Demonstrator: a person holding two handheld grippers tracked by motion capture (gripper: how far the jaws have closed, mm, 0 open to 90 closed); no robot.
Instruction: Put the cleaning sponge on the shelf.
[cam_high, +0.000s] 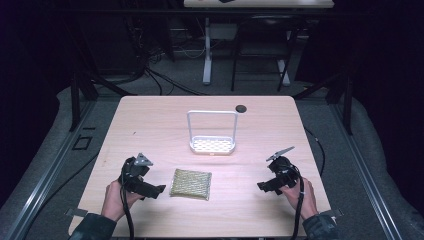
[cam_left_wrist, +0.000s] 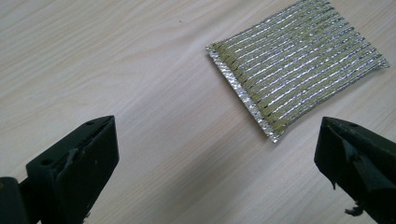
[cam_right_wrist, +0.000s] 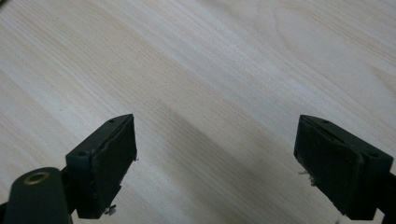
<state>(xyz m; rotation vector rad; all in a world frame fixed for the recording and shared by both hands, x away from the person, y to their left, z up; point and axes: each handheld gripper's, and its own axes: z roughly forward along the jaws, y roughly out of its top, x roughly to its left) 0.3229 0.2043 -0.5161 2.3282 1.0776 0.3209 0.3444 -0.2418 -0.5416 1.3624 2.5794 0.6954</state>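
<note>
At the left of the high view we see the left gripper (cam_high: 156, 190) held low over the table (cam_high: 150, 120), its tip pointing toward the scouring pad (cam_high: 190, 183). In the left gripper view (cam_left_wrist: 217, 154) its jaws stand wide apart with nothing between them, only bare wood below. The scouring pad (cam_left_wrist: 299, 65), a flat rectangle of gold and silver mesh, lies flat on the table just ahead of those jaws and apart from them. Beyond the pad, toward the far edge, we see a white rack (cam_high: 212, 132) with a tall wire handle and a perforated tray, standing upright. A small dark disc (cam_high: 241, 108) lies near the far edge. At the right, the right gripper (cam_high: 262, 186) also hovers over bare table, well apart from the pad. In the right gripper view (cam_right_wrist: 215, 158) its jaws are spread wide and hold nothing.
</note>
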